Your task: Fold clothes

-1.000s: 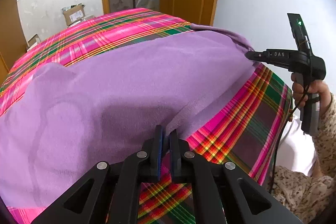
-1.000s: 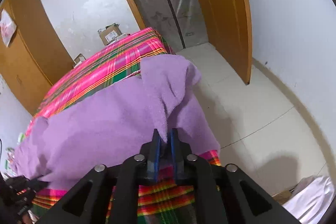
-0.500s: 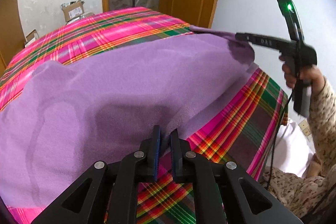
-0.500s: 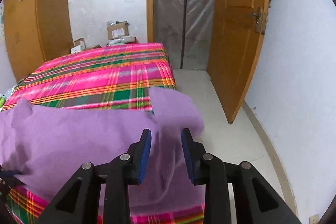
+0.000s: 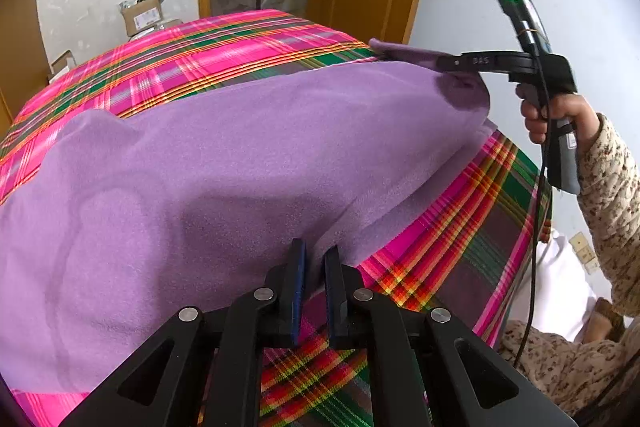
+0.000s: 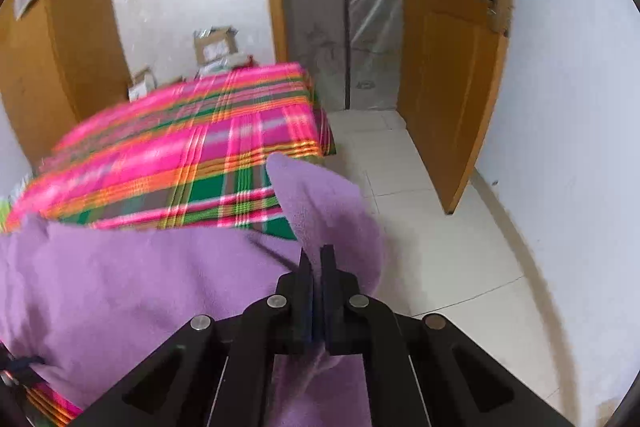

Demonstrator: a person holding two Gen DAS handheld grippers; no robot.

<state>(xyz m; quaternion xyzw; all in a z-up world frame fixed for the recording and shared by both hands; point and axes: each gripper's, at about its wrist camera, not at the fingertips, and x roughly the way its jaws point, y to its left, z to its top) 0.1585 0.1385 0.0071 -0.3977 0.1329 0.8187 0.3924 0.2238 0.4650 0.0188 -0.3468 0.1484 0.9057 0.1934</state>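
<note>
Pinching purple cloth (image 6: pixel 132 291) between both hand-held gripper (image 6: pixel 317 259) pairs.

A plain lilac fleece garment (image 5: pixel 248 155) lies on a bedspread (image 5: pixel 224 55) of pink, green and orange plaid; the door (image 6: pixel 448 67) is orange-brown.

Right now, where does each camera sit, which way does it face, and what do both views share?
Left wrist: sits on the left gripper, looks forward and down across the purple cloth on the plaid bed; its fingers pinch the near cloth edge; the right gripper, hand and sleeve show at right.
Right wrist: sits on the right gripper, looks down the bed toward the door; shut on a cloth corner.
Shared: cloth, bed, door, boxes.
</note>
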